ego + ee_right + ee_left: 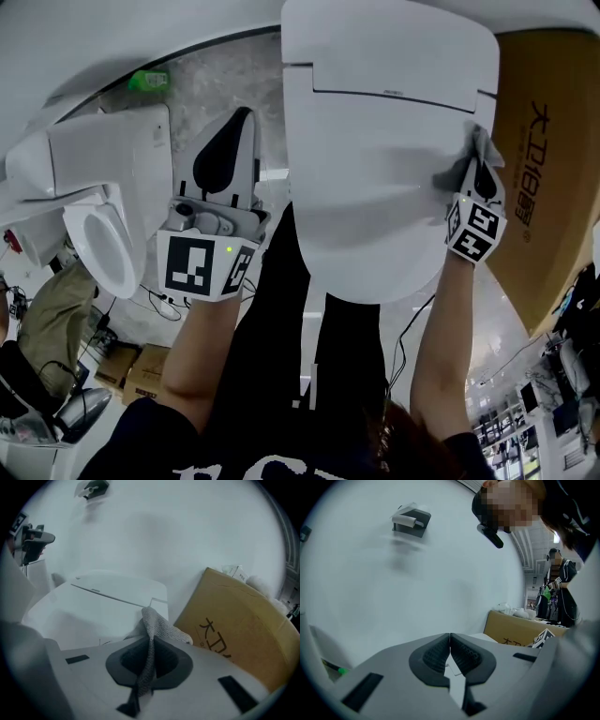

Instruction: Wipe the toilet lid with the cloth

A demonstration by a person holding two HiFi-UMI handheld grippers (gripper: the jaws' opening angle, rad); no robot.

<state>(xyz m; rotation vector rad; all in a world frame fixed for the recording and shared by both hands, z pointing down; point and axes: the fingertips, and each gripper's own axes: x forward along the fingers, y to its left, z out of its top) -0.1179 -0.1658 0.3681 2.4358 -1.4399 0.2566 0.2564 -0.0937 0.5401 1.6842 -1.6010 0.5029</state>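
Note:
A white toilet with its lid (375, 141) down fills the middle of the head view. My right gripper (476, 173) is shut on a grey cloth (461, 169) and presses it against the lid's right edge. In the right gripper view the cloth (157, 627) is pinched between the jaws, with the lid (93, 606) beyond. My left gripper (230, 155) hangs off the lid's left side, over the floor. In the left gripper view its jaws (450, 651) meet with nothing between them, facing a white wall.
A brown cardboard box (544, 159) with printed characters leans right beside the lid. Another white toilet (103, 197) with its seat up stands at the left. A green object (148, 82) lies on the floor by the wall. Small boxes (141, 370) sit at lower left.

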